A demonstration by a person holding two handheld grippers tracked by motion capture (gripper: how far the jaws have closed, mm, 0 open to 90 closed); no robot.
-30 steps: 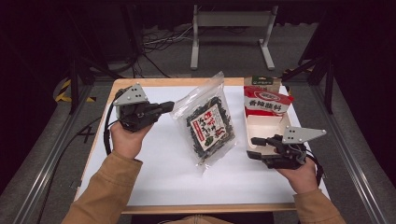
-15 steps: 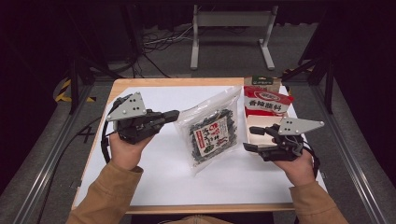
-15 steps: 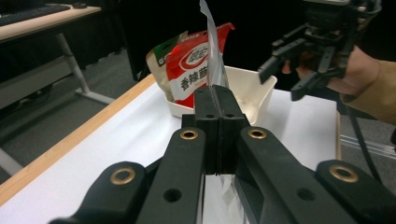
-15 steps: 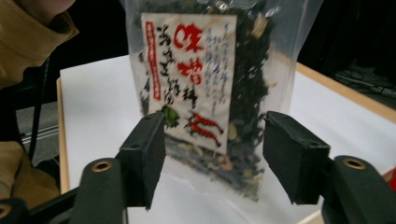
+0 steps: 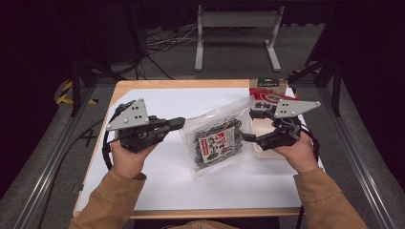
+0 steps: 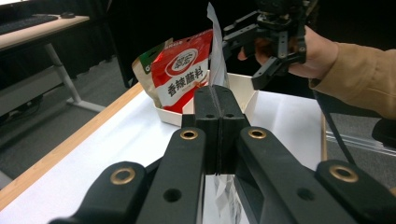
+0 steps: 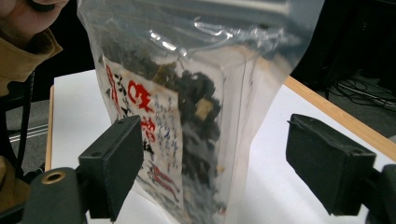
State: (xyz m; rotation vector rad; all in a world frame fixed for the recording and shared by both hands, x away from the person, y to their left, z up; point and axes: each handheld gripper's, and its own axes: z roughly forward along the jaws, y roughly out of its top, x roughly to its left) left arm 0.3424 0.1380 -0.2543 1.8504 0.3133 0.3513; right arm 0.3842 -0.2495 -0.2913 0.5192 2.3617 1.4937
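A clear bag (image 5: 217, 140) of dark dried food with a red-and-white label hangs over the white table top. My left gripper (image 5: 177, 123) is shut on the bag's left edge, which rises thin above the closed jaws as the bag edge (image 6: 215, 42). My right gripper (image 5: 248, 137) is at the bag's right side. Its jaws have just been opening and now stand wide. The bag (image 7: 187, 107) is between them, and neither pad presses on it. The right gripper (image 6: 247, 44) also shows beyond the bag, in a hand.
A red snack packet (image 5: 267, 102) stands in a white box (image 5: 263, 149) at the table's right. A green packet (image 5: 268, 82) is behind it. The white sheet (image 5: 157, 186) covers the wooden table (image 5: 143, 85). A metal stand and cables lie on the floor beyond.
The right jaws have opened off the bag and the right hand has risen a little. The bag has tipped lower and flatter. The left gripper shifted slightly right, still clamped on the bag's edge.
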